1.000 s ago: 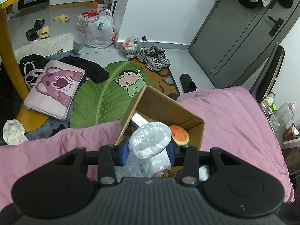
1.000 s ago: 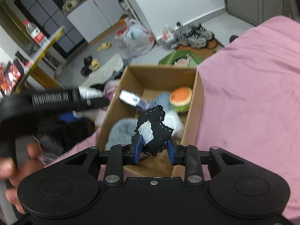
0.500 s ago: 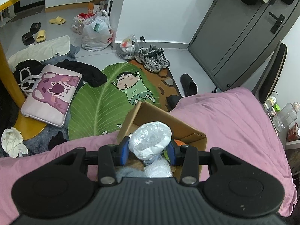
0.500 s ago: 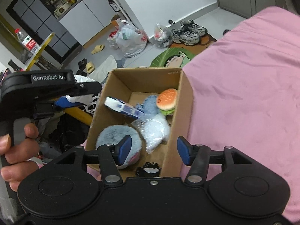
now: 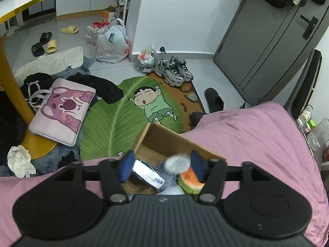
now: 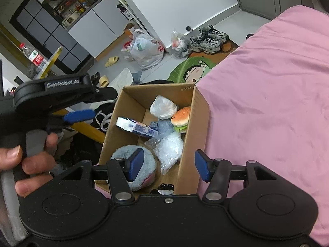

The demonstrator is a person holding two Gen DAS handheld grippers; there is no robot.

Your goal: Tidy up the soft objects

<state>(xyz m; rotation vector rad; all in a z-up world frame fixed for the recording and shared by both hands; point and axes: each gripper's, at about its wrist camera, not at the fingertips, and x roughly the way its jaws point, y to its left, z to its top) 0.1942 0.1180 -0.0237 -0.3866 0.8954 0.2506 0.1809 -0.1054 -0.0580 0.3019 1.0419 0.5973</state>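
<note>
Both grippers hang over the open brown cardboard box [image 6: 200,111] that sits on the pink bedsheet [image 6: 267,103]. The left gripper [image 5: 161,165] has its blue pads [image 5: 126,165] spreading apart right now; the crumpled clear plastic bag wad [image 5: 177,162] shows between them, close against the right pad, though whether it touches that pad is hard to tell. From the right wrist view that same wad [image 6: 163,107] sits in the far end of the box, free of the left gripper [image 6: 82,116], which reaches in from the side with a hand [image 6: 30,160] wrapped round its handle.

The right gripper [image 6: 167,165] is also easing its jaws wider, and nothing sits between the pads; they straddle the near end of the box. Below them lies a fluffy pale blue round plush [image 6: 133,164], beside it a clear bag of white stuffing [image 6: 169,150]. A small black lacy item [image 6: 164,188] rests at the near wall, partly hidden by the gripper body.

Further in, a blue-and-white tissue packet [image 6: 136,128] leans tilted against the left wall, and a soft toy hamburger [image 6: 181,119] sits against the right wall, just beside the plastic wad.

On the floor beyond, a green leaf-shaped cartoon rug [image 5: 123,115], a pink laptop sleeve [image 5: 61,111] and grey sneakers [image 5: 173,73].
</note>
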